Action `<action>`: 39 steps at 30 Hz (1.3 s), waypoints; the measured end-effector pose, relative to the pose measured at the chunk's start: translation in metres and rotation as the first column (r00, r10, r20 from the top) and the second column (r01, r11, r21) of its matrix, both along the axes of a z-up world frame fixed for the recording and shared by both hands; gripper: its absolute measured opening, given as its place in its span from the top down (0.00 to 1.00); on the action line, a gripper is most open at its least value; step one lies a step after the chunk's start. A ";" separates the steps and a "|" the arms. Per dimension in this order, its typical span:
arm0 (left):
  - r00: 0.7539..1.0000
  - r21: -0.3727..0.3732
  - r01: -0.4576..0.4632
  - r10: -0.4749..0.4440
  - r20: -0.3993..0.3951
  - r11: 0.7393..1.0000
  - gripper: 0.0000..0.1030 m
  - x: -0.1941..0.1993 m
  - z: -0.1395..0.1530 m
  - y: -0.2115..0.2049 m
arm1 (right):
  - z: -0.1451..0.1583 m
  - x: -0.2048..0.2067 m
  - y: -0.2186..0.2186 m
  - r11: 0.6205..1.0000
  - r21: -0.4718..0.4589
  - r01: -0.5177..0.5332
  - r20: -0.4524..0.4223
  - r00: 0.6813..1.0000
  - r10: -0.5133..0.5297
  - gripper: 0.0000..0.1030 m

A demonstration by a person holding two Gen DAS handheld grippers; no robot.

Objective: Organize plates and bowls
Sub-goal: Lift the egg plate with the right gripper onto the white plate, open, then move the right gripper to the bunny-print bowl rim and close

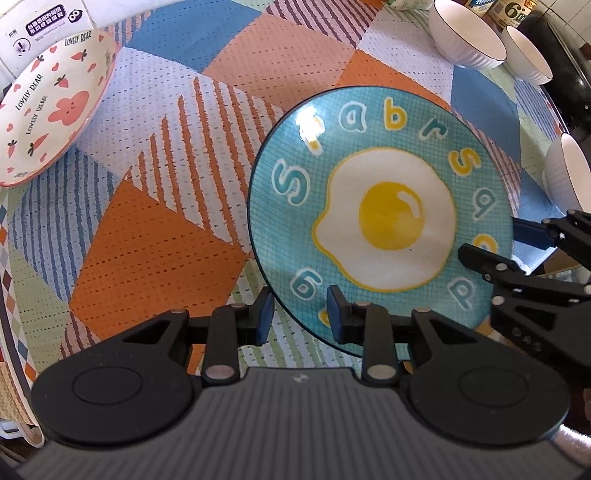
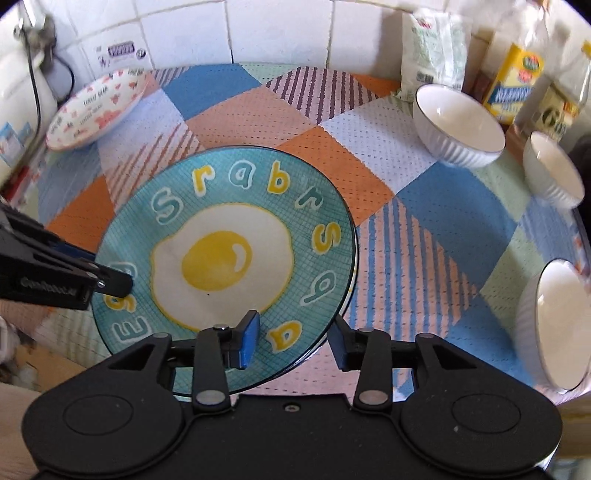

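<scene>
Both of my hand-held grippers straddle the egg plate (image 1: 384, 221) rim with jaws apart: left (image 1: 301, 314), right (image 2: 295, 341). A premature lift risks sliding it across the table (image 1: 155, 258).

- white square-tiled wall (image 2: 280, 29) at the back, grey grout, a sticker or two on it
- desk under a perforated patchwork mat (image 1: 177, 155), orange, blue and striped patches
- bright daylight, pretty glary

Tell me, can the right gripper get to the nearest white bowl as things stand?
Probably yes. The right gripper stands open around the egg plate's rim, and only bare mat lies between it and that bowl.
</scene>
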State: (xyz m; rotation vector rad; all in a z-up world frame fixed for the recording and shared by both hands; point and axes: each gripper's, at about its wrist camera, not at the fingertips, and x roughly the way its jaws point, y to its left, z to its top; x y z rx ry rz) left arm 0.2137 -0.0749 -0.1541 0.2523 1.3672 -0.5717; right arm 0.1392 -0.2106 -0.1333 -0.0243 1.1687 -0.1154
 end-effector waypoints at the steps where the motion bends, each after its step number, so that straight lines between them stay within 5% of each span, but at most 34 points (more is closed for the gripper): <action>1: 1.000 -0.002 0.001 -0.001 0.000 1.000 0.73 -0.001 0.000 0.000 | -0.003 0.001 0.004 0.999 -0.040 -0.011 -0.013 1.000 0.010 0.53; 6: 1.000 -0.026 0.002 -0.003 -0.014 1.000 0.73 0.000 0.002 0.004 | -0.011 -0.003 0.013 0.993 -0.117 -0.020 0.010 1.000 0.022 0.49; 13: 0.999 -0.064 0.037 -0.038 -0.016 0.997 0.73 0.004 0.025 0.019 | 0.003 -0.014 0.010 0.996 -0.024 0.085 0.071 0.994 -0.083 0.51; 19: 0.998 -0.066 0.052 -0.050 0.033 0.996 0.73 0.011 0.049 0.038 | 0.029 -0.031 0.017 0.990 0.076 0.117 0.238 0.962 -0.132 0.51; 26: 0.992 -0.046 0.058 -0.052 0.117 0.997 0.71 0.026 0.071 0.072 | 0.055 -0.032 0.045 0.984 0.160 0.071 0.394 0.910 -0.130 0.50; 39: 0.983 -0.043 -0.056 0.063 0.173 0.997 0.70 0.078 0.069 0.152 | 0.070 0.017 0.111 0.983 0.157 -0.097 0.509 0.861 0.004 0.45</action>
